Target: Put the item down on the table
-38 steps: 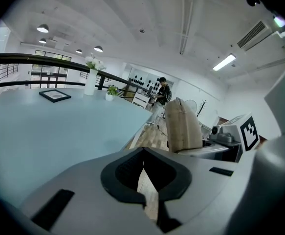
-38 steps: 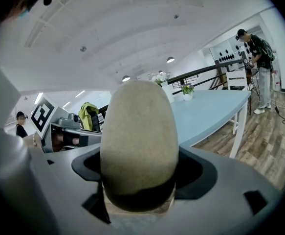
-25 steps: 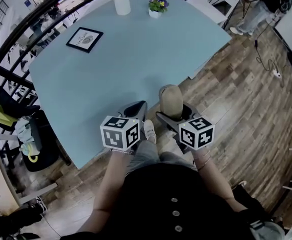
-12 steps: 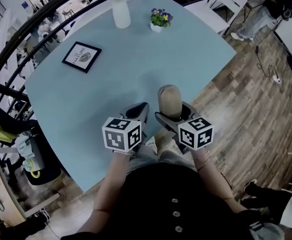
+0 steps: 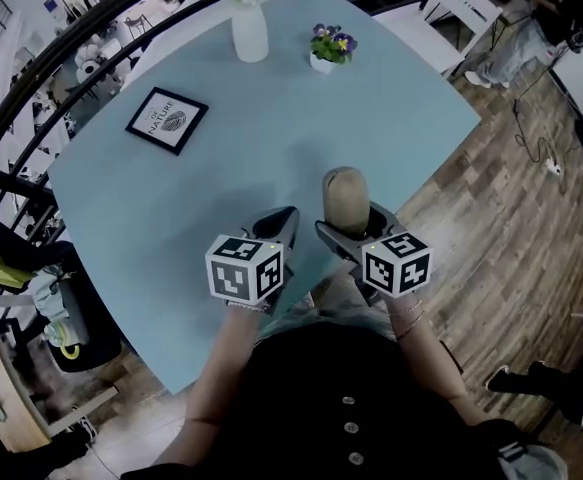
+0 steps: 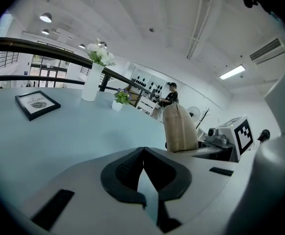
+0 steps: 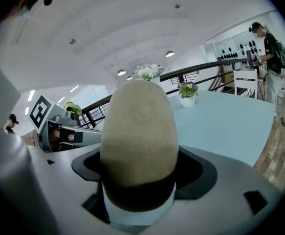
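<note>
Over the near edge of the blue table (image 5: pixel 271 138), the right gripper (image 5: pixel 356 230) pinches a tan, egg-shaped item (image 5: pixel 344 200), which stands upright between its jaws. Just beside it, the left gripper (image 5: pixel 279 226) has its jaws pressed together and holds nothing. Farther back on the table sit a picture frame (image 5: pixel 167 120), a little flower pot (image 5: pixel 329 53) and a white vase (image 5: pixel 250 30).

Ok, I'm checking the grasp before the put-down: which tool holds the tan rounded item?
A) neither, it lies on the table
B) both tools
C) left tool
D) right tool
D: the right tool is shut on the tan rounded item, while the left tool is shut with nothing between its jaws.
</note>
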